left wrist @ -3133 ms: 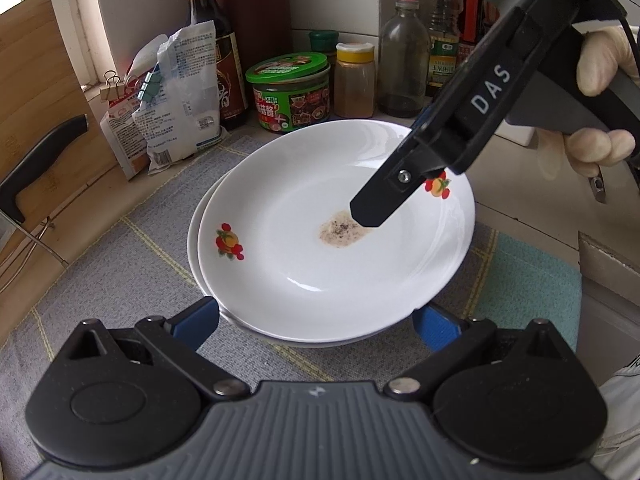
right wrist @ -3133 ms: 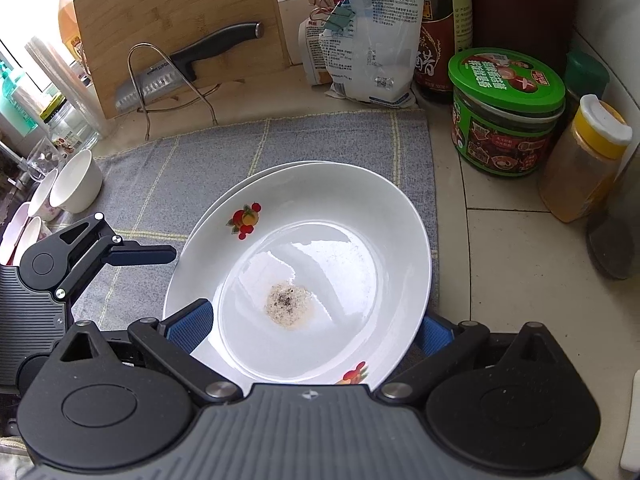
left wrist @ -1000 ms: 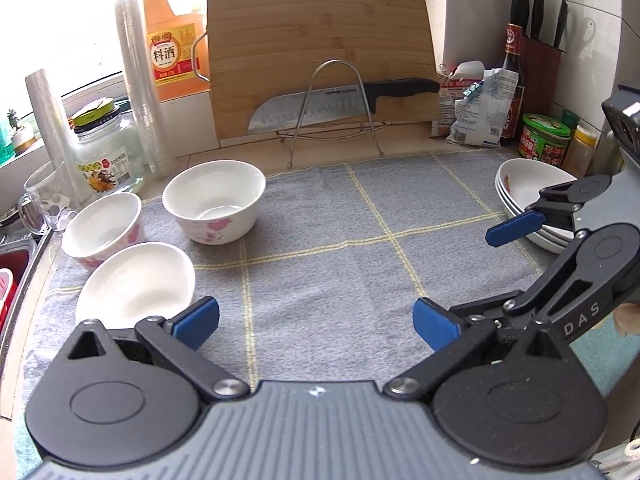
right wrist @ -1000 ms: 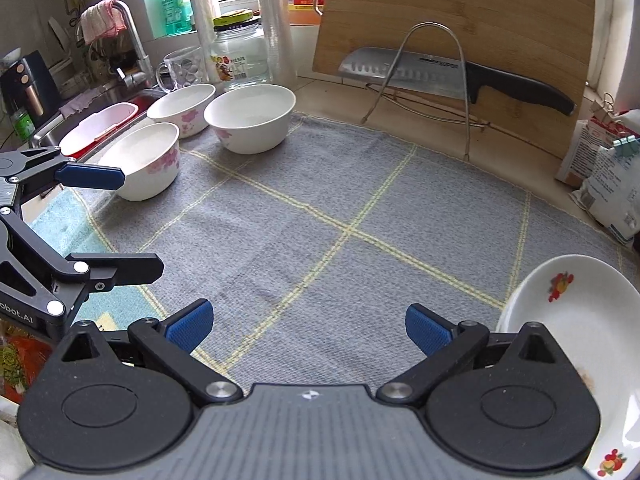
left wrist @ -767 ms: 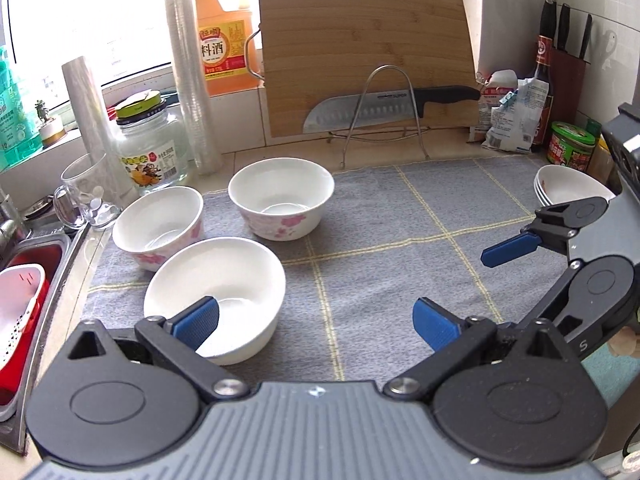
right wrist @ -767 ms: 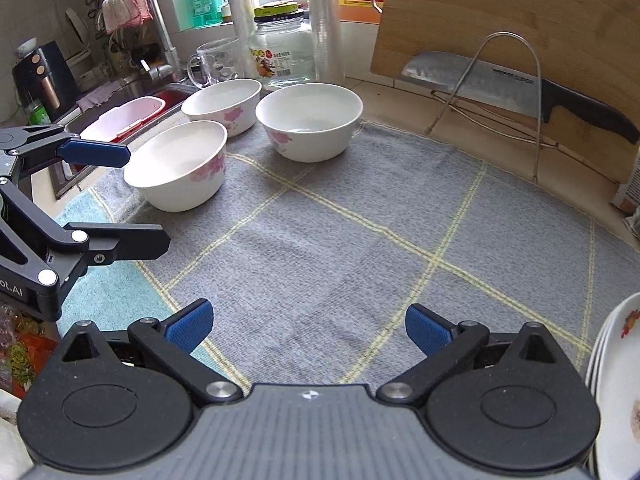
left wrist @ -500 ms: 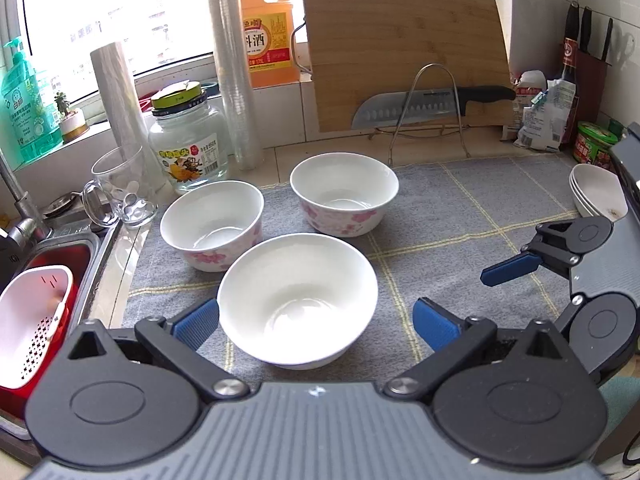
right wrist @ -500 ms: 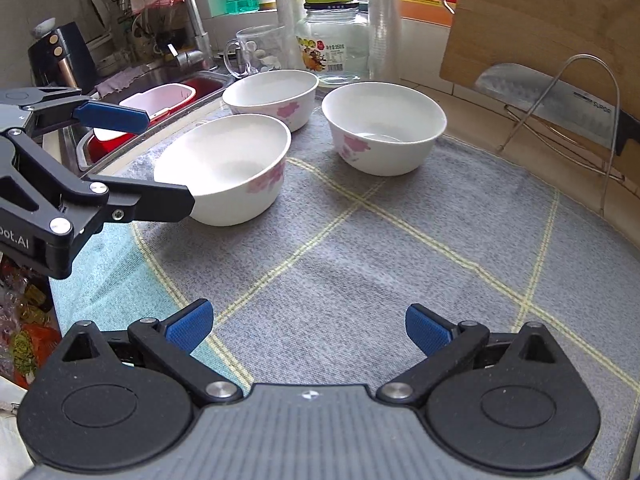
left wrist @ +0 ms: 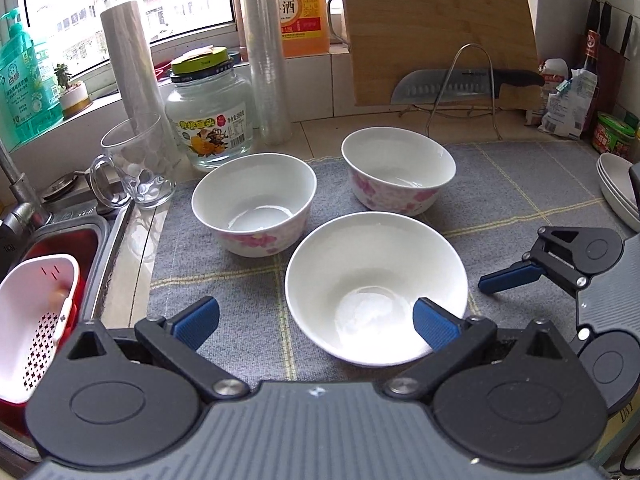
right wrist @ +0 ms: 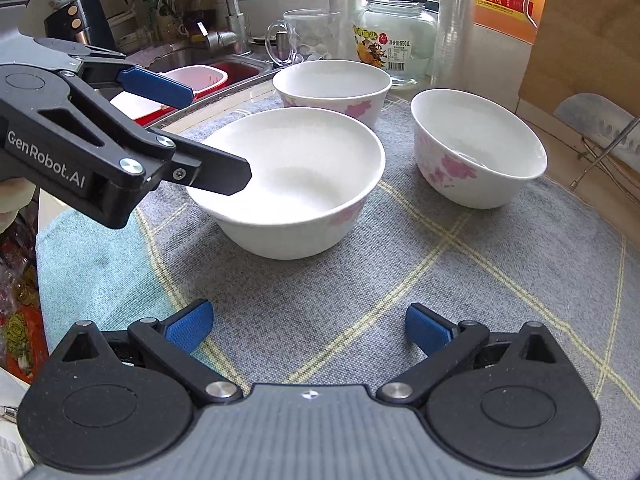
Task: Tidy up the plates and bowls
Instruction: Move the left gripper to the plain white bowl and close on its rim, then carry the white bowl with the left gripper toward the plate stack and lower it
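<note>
Bowls, three of them, white with pink flowers, stand on the grey checked cloth (left wrist: pixel 500 184) that covers my bench. The nearest bowl (left wrist: pixel 376 284) sits right before my left gripper (left wrist: pixel 316 320), whose blue-padded fingers are spread wide, one pad over the bowl's near right rim, the other out over the cloth to its left. I cannot tell whether that pad touches the rim. Behind it stand the left rear bowl (left wrist: pixel 254 202) and the right rear bowl (left wrist: pixel 398 170), close together but apart.

My right gripper (right wrist: pixel 308 328) hangs above bare cloth, its fingers apart and holding nothing. From its camera the left gripper's black finger reaches over the near bowl's rim.

Stacked plates (left wrist: pixel 616 188) lie at the cloth's far right edge. A glass mug (left wrist: pixel 136 168) and a lidded jar (left wrist: pixel 210 114) stand by the sink (left wrist: pixel 100 240), and a cleaver (left wrist: pixel 460 86) rests in a wire rack against the bamboo board (left wrist: pixel 436 28).
</note>
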Available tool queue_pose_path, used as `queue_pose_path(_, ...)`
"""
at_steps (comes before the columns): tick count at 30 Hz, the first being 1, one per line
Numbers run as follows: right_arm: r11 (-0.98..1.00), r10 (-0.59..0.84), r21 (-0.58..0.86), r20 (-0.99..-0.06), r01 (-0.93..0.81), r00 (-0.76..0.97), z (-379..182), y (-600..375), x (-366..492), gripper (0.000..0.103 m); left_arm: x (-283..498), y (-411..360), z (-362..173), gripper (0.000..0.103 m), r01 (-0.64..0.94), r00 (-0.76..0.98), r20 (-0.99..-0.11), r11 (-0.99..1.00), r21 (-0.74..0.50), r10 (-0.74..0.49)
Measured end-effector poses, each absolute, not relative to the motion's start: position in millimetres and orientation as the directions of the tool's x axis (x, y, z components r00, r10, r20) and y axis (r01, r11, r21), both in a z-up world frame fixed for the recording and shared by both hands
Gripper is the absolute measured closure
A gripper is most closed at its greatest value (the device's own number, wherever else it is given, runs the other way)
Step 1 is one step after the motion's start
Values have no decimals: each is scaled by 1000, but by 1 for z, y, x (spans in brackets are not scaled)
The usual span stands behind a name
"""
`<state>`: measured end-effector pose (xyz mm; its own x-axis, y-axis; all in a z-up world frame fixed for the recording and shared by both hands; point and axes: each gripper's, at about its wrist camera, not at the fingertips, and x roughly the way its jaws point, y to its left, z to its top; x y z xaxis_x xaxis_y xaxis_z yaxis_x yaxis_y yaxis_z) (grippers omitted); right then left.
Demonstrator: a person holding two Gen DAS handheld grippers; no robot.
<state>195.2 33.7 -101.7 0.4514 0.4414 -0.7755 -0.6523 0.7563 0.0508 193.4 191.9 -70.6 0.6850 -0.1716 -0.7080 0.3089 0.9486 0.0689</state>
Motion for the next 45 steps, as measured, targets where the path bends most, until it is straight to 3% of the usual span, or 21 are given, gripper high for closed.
queue_pose_path(17, 770, 446, 5, -719, -638, 533, -110, 26, 175, 0, 220, 195, -79, 1, 429, 638, -734, 899, 87, -233)
queue_pose_path(28, 775, 420, -21, -731, -632, 539, -101, 37, 180, 0, 238, 192, -78, 3, 516, 585, -760, 853, 79, -283)
queue_pose_path(36, 744, 436, -75, -698, -664, 568, -90, 52, 181, 0, 246, 191, -79, 29, 553, 540, -781, 831, 48, -314)
queue_pose_path(43, 736, 450, -79, -684, -672, 574, -83, 54, 183, 2, 248, 189, -80, 34, 572, 513, -790, 820, 23, -336)
queue_pose_path(45, 732, 456, -75, -684, -677, 569, -83, 54, 184, 9, 249, 189, -80, 40, 576, 506, -792, 817, 16, -341)
